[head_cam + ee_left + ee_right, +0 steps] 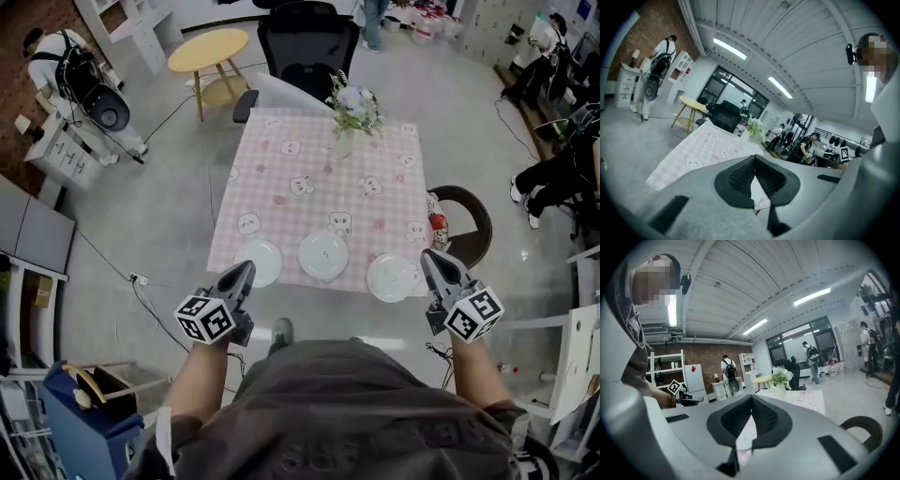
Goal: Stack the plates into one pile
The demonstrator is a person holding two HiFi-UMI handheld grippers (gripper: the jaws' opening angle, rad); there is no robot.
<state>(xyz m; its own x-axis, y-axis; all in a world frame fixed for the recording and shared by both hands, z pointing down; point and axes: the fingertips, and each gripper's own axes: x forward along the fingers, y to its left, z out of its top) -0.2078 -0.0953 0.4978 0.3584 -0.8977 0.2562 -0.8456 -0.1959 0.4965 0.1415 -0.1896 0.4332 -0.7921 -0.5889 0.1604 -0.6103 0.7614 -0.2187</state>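
1. White, round and shallow, so no long axis to mind: found three plates apart in a row on the near edge of the pink checked tablecloth (319,169), none stacked yet
2. Saw the left plate (262,263) just right of the left gripper (246,269), the right plate (392,277) just left of the right gripper (428,255), and the middle plate (323,255) between
3. Read both grippers as pinched shut, holding nothing

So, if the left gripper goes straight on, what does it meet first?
Probably the left plate at the near edge of the table: the left gripper, jaws shut, points straight at it. Depth is unclear, so it may pass above.
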